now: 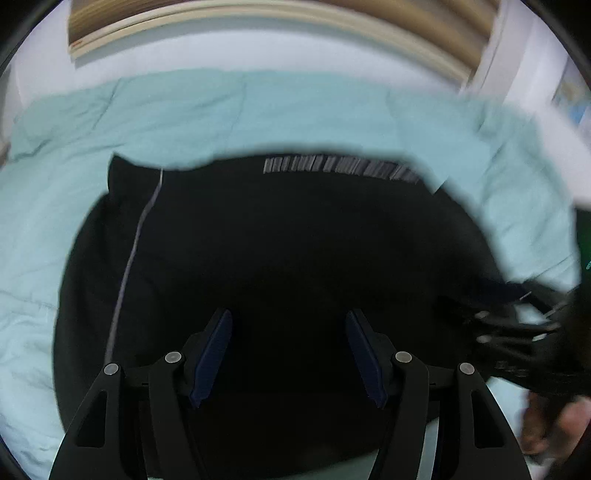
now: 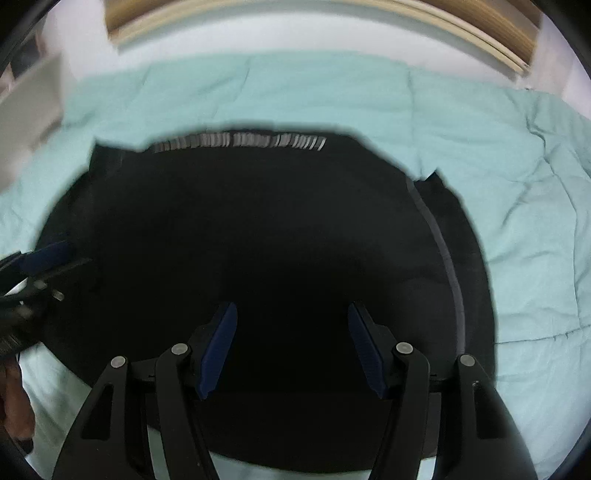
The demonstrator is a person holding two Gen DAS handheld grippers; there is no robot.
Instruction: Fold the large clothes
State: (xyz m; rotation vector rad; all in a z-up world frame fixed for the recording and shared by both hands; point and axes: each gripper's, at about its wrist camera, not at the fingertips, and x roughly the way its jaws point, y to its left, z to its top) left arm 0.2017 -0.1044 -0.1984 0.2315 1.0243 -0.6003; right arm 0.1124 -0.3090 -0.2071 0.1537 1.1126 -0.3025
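Both grippers, left [image 1: 289,354] and right [image 2: 291,350], spread, holding nothing, above black garment [image 1: 295,240] lying on pale green quilt [image 1: 258,110].
Risk: blind regrasp pinches quilt too, dragging the fold crooked.

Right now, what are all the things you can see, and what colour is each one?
black garment: one, black with a thin grey side stripe and a grey printed band at its far edge, spread flat on the quilt.
quilt: one, pale mint green, under the garment, covering the bed.
headboard: one, light wood, beyond the far end of the bed.
left gripper: one, black with dark blue pads, above the garment, jaws open, nothing between them.
right gripper: one, black with dark blue pads, above the garment, jaws open and empty.
person's hand: one, partly seen at the picture's edge.
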